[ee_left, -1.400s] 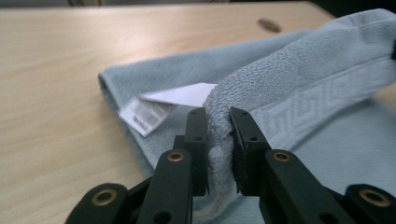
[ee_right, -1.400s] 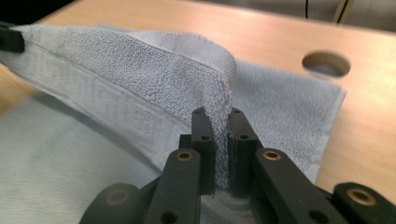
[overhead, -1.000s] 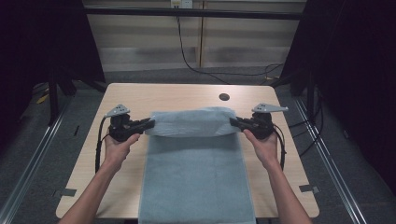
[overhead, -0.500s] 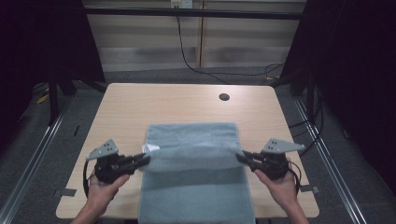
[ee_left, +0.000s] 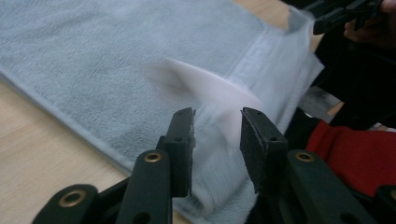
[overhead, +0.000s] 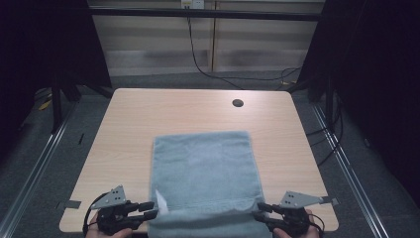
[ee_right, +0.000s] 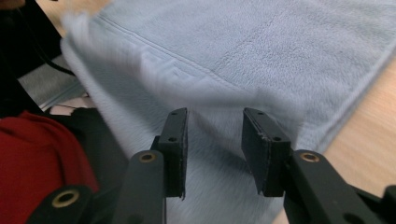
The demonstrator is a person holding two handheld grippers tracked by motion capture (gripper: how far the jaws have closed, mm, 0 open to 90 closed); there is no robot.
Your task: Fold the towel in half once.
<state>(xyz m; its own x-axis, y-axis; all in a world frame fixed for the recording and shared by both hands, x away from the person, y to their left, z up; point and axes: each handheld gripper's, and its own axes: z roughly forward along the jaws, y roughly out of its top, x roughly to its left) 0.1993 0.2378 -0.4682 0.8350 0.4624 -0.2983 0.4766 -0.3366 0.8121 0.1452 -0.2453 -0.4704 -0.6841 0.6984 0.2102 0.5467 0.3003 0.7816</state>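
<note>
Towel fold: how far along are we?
Done: the towel lies folded in half on the table, its top edge brought over to the near edge. In hand: the left gripper and right gripper sit at the near corners; their jaws have just been opening, pads apart with cloth loose between them. Left: pulling both clear, and probably another fold.
</note>
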